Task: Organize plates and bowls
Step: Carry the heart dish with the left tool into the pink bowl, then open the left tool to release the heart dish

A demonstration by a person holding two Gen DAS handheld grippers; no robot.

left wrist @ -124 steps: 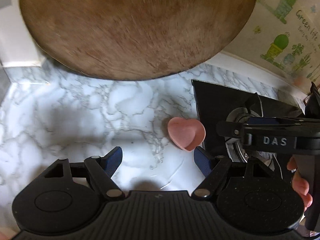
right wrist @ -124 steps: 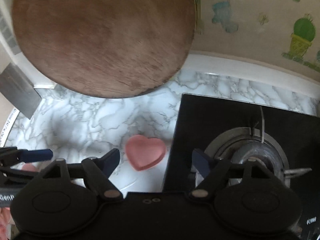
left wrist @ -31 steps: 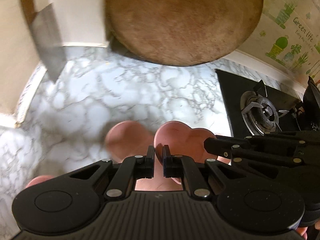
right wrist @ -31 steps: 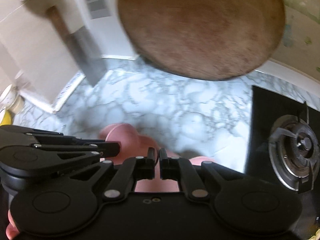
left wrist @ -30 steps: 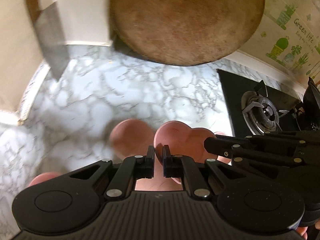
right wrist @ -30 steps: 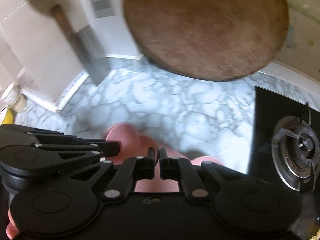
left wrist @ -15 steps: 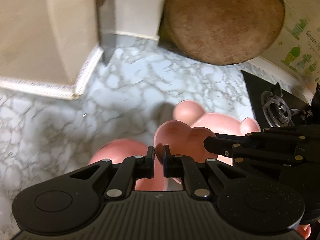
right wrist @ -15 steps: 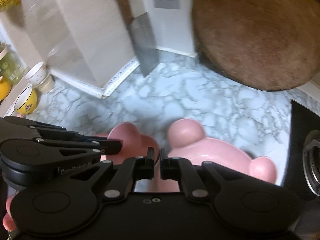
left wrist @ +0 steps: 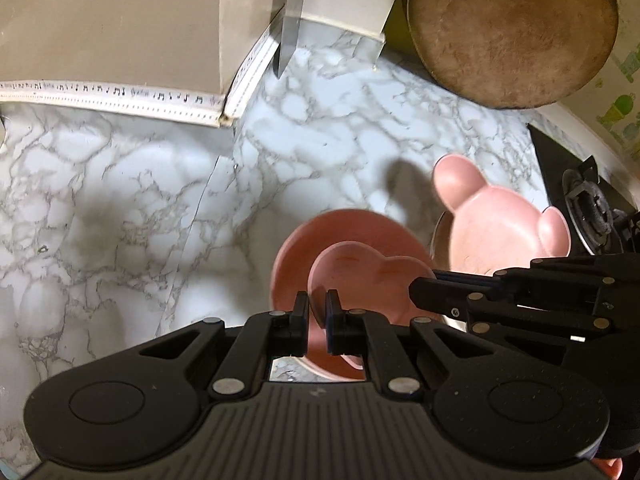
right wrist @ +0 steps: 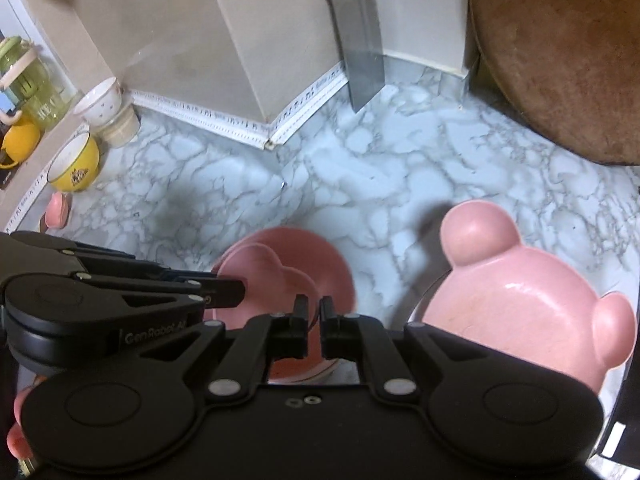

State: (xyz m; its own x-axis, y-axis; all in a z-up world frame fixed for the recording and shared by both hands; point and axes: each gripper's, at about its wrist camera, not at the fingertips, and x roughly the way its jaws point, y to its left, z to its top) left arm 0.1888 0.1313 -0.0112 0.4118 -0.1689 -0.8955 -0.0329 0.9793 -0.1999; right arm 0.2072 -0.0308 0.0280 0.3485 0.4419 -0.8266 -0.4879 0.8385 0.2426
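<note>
A pink heart-shaped dish is pinched at its rim by both grippers. My left gripper is shut on its near edge; my right gripper is shut on its other edge. The dish hangs just above a round pink bowl on the marble counter; the bowl also shows in the right wrist view. A pink bear-shaped plate lies to the right, on a pale round plate; it also shows in the right wrist view.
A round wooden board leans on the back wall. A cleaver hangs by a beige pillar. A gas hob is at the right. A yellow cup, a white cup and jars stand at far left.
Both grippers have carried the heart dish left and back from the hob side, and it now hangs over the round pink bowl. Both stay shut on it.
</note>
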